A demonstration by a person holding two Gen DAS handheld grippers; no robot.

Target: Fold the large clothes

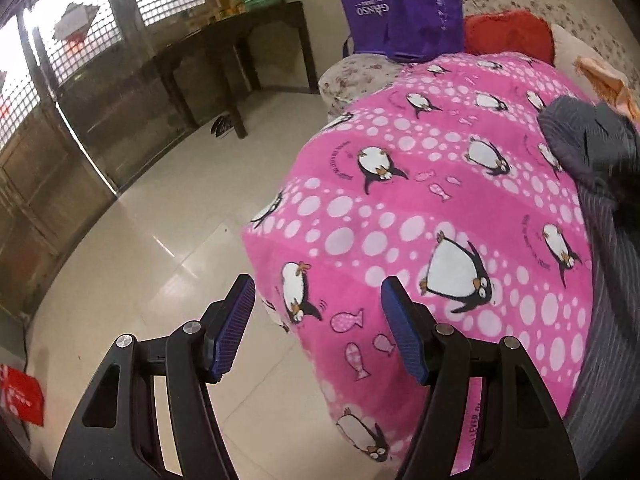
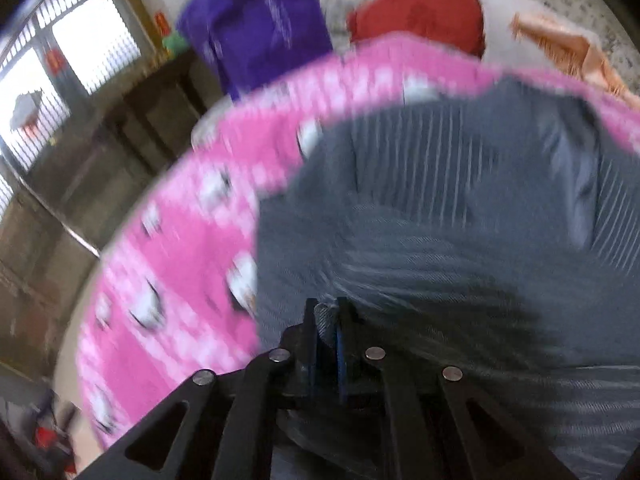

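A grey pinstriped garment (image 2: 440,208) lies spread on a pink penguin blanket (image 2: 180,240) that covers the bed. My right gripper (image 2: 327,312) is shut on a fold of that grey cloth, which bunches between its blue pads; this view is blurred by motion. In the left wrist view the same garment (image 1: 592,152) shows at the right edge, partly lifted and blurred. My left gripper (image 1: 318,300) stands open over the blanket's (image 1: 420,208) near corner, nothing between its fingers.
A purple shopping bag (image 1: 400,4), a red cushion (image 1: 508,36) and an orange cloth (image 1: 604,80) lie at the bed's far end. A dark wooden table (image 1: 240,40) stands by the barred windows. Pale tiled floor (image 1: 140,248) lies left of the bed, a red bag (image 1: 20,396) on it.
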